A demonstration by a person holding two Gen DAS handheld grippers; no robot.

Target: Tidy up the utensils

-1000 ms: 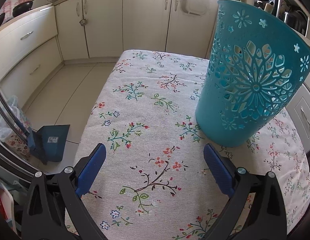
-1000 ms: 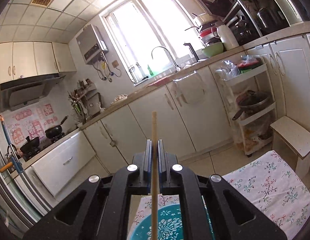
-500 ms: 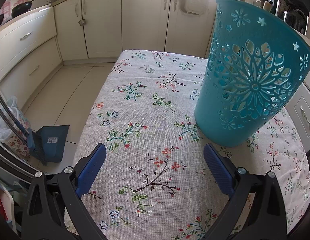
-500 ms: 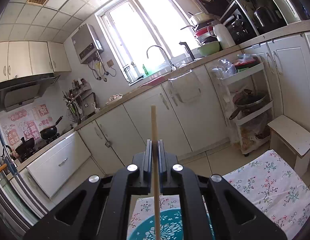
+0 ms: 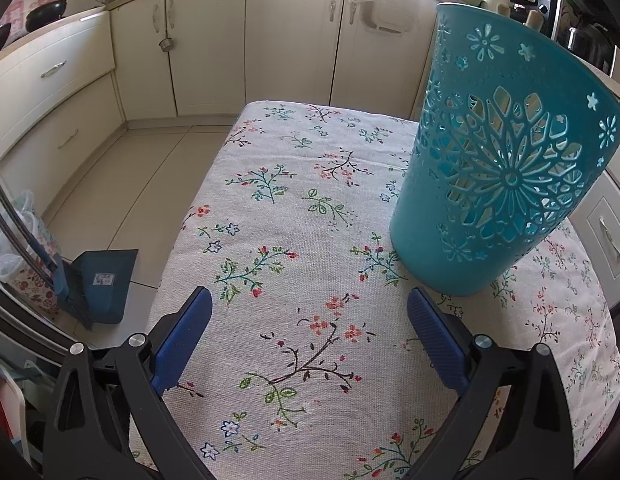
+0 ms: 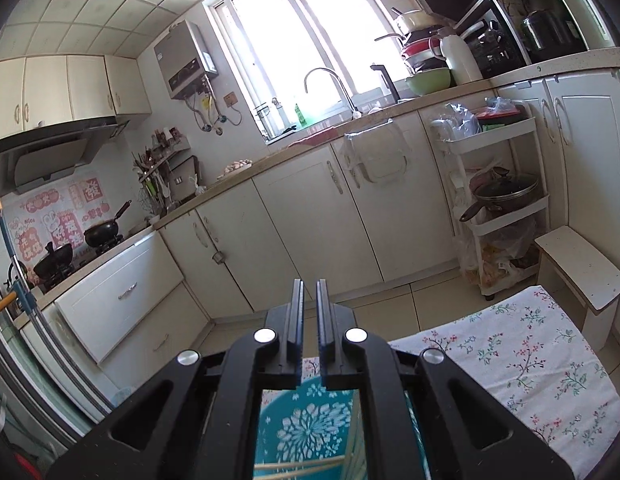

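Note:
A teal cut-out basket [image 5: 502, 184] stands on the floral tablecloth [image 5: 310, 240] at the right. Pale sticks show through its holes. My left gripper [image 5: 307, 312] is open and empty, low over the cloth, left of and nearer than the basket. My right gripper [image 6: 309, 320] hangs above the basket [image 6: 305, 432]; its jaws stand a narrow gap apart with nothing between them. Wooden chopsticks [image 6: 301, 468] lie inside the basket below it.
White kitchen cabinets [image 5: 293, 40] stand beyond the table's far edge. A blue dustpan [image 5: 101, 284] sits on the floor at the left. A white stool [image 6: 578, 264] and a shelf trolley [image 6: 498, 184] stand to the right of the table.
The chopstick held upright in my right gripper has left the jaws and now lies in the basket. The jaws have parted slightly. My left gripper has barely moved.

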